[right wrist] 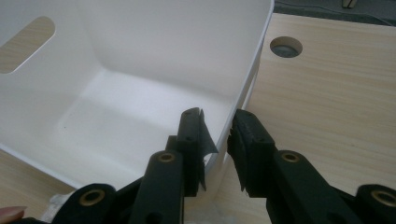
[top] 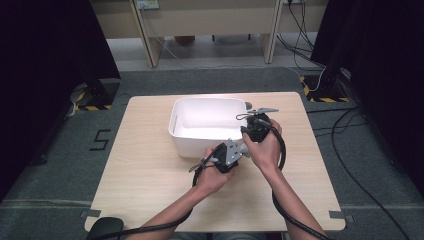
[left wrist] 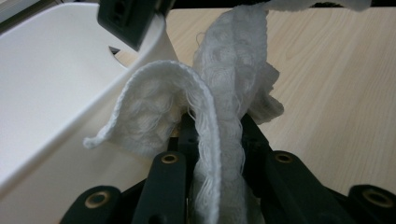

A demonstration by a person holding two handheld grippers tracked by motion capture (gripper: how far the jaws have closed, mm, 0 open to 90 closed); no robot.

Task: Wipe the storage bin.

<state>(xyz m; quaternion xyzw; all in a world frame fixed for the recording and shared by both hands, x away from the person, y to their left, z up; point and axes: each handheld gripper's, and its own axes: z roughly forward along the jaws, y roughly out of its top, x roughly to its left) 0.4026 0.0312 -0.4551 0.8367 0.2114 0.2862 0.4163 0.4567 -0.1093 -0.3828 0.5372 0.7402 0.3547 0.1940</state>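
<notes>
Pale wooden counter (top: 150,170), frame centre: left hand-held gripper (left wrist: 205,140) clamped on white knitted cloth strip (left wrist: 219,93) beside white plastic bin (top: 181,131); right hand-held gripper (right wrist: 215,133) part-open, straddling bin wall. Steady bin, lift cloth over rim.

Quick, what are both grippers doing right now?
Left gripper: shut on the white cloth.
Right gripper: jaws straddle the white bin's wall; a grip cannot be told.

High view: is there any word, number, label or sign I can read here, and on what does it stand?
"5": a dark figure marked on the grey floor left of the table.
The white bin bears no legible text.
The plate on the wall strip at the top is too small to read.
</notes>
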